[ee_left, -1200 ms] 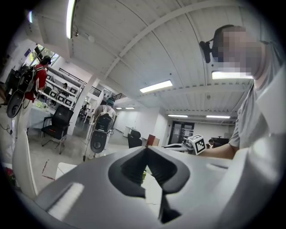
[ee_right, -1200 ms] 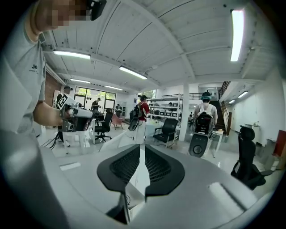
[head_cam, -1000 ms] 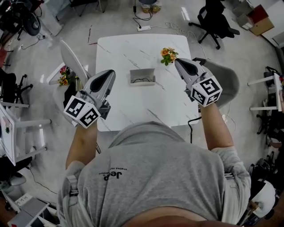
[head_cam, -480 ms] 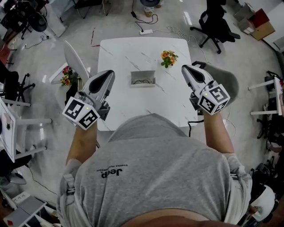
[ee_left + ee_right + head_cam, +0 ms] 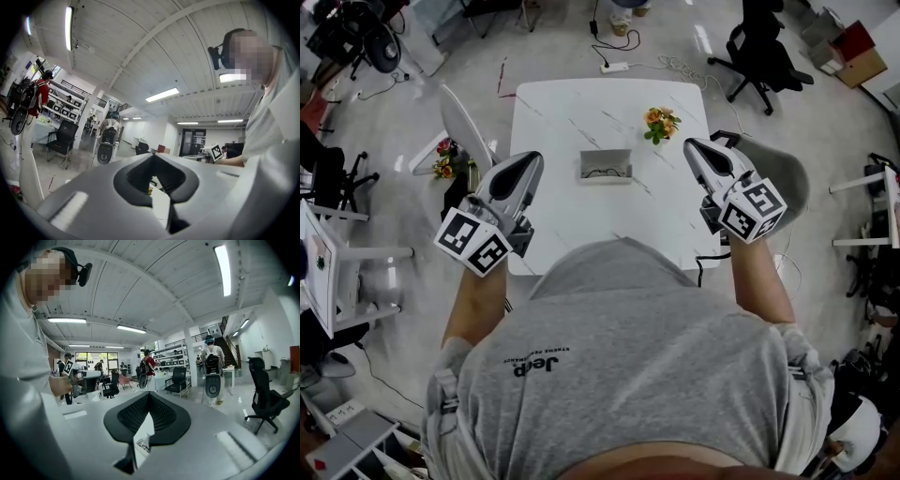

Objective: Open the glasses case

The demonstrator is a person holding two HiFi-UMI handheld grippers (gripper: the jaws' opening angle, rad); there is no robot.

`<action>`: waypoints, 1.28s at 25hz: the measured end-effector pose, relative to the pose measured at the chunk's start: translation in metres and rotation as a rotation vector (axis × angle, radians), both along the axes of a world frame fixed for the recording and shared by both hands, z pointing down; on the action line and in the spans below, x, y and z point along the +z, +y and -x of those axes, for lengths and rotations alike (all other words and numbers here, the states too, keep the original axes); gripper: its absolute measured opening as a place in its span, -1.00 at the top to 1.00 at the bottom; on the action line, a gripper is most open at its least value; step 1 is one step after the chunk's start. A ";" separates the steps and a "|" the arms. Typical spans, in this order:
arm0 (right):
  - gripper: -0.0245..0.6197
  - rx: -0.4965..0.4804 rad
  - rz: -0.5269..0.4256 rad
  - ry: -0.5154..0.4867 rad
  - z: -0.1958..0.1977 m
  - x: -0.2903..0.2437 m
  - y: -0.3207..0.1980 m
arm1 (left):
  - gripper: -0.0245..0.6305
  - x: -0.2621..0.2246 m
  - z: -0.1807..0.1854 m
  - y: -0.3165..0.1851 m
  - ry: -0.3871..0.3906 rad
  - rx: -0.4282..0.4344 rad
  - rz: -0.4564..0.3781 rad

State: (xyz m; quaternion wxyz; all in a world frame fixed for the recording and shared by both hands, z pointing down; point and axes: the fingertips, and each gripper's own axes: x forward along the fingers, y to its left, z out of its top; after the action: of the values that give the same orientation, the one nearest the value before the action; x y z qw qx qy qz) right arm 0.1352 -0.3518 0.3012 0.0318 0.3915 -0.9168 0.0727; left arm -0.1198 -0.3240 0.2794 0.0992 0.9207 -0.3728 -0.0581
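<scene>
A small grey glasses case [image 5: 606, 165] lies in the middle of the white marble table [image 5: 572, 103], with its lid up and something dark inside. My left gripper [image 5: 530, 157] hangs over the table's left edge, shut and empty; in the left gripper view its jaws [image 5: 153, 155] meet at the tip. Over the table's right edge is my right gripper [image 5: 690, 143], also shut with nothing held; its jaws [image 5: 149, 393] touch at the tip. Both point level across the room, well short of the case.
A small bunch of orange flowers [image 5: 660, 122] stands on the table right of the case. A white chair [image 5: 464, 122] and more flowers [image 5: 443, 159] are at the left, a grey chair [image 5: 783, 173] at the right. A power strip [image 5: 615, 67] lies on the floor beyond.
My right gripper has drifted a little to the right, out toward the table's edge, and rolled slightly. The left gripper has stayed in place. Both stay shut.
</scene>
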 end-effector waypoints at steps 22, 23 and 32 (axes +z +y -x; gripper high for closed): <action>0.92 -0.040 -0.035 0.068 0.015 -0.012 0.012 | 0.75 -0.001 0.004 0.009 0.011 0.007 0.004; 0.92 -0.040 -0.035 0.069 0.015 -0.013 0.013 | 0.75 -0.001 0.005 0.009 0.011 0.007 0.003; 0.92 -0.041 -0.042 0.060 0.016 -0.011 0.011 | 0.75 0.000 0.010 0.010 0.018 -0.003 0.005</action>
State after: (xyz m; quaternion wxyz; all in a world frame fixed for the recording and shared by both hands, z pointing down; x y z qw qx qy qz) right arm 0.1188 -0.3408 0.2907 0.0525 0.3752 -0.9246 0.0408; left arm -0.1302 -0.3144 0.2790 0.1051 0.9194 -0.3734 -0.0657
